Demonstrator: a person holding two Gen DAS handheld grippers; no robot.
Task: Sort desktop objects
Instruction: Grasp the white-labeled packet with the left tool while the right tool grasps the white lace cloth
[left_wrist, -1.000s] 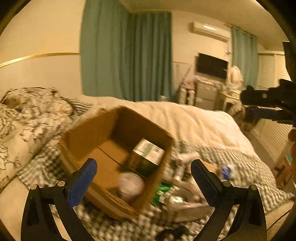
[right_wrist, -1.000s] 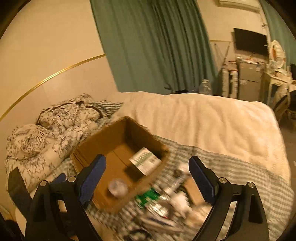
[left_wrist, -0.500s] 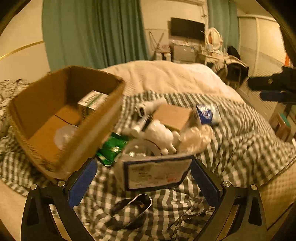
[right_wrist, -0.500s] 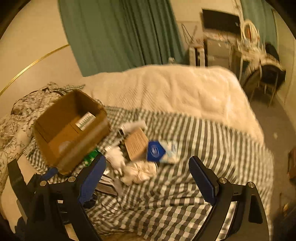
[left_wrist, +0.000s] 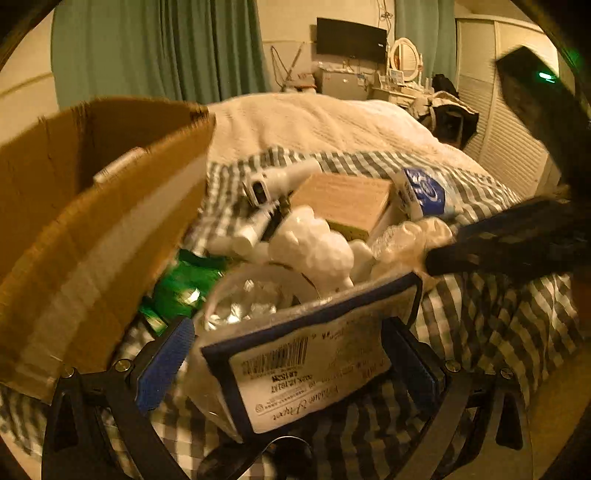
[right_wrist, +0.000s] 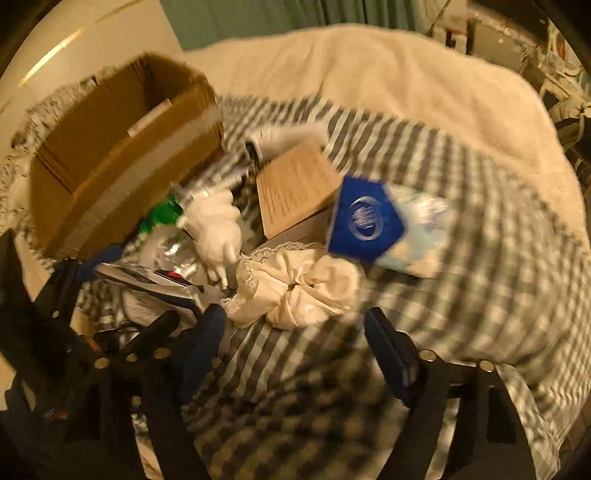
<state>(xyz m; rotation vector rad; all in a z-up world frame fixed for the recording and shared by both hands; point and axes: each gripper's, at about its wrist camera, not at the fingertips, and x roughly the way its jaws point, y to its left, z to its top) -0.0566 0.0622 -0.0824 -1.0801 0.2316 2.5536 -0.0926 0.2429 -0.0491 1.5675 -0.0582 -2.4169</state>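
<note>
A pile of small objects lies on a checked cloth (right_wrist: 480, 258) on a bed, beside an open cardboard box (left_wrist: 92, 206) (right_wrist: 122, 155). My left gripper (left_wrist: 288, 362) is open, its pads on either side of a flat pouch with a barcode label (left_wrist: 310, 373), not closed on it. Behind the pouch lie a white figurine (left_wrist: 314, 247), a wooden box (left_wrist: 347, 199), a white bottle (left_wrist: 280, 177), a green packet (left_wrist: 184, 280) and a blue pack (left_wrist: 424, 192). My right gripper (right_wrist: 295, 350) is open and empty just in front of a cream crumpled cloth (right_wrist: 299, 288).
The blue tissue pack (right_wrist: 373, 221) and wooden box (right_wrist: 295, 188) lie beyond the cream cloth. A cream blanket (right_wrist: 369, 66) covers the far bed. Green curtains (left_wrist: 159, 48), a TV (left_wrist: 351, 40) and a dresser stand at the back. The right gripper's body (left_wrist: 517, 236) crosses the left view.
Both grippers have dropped and closed in on the pile. The left one now straddles the labelled pouch; the right one has come down to the cream cloth.
</note>
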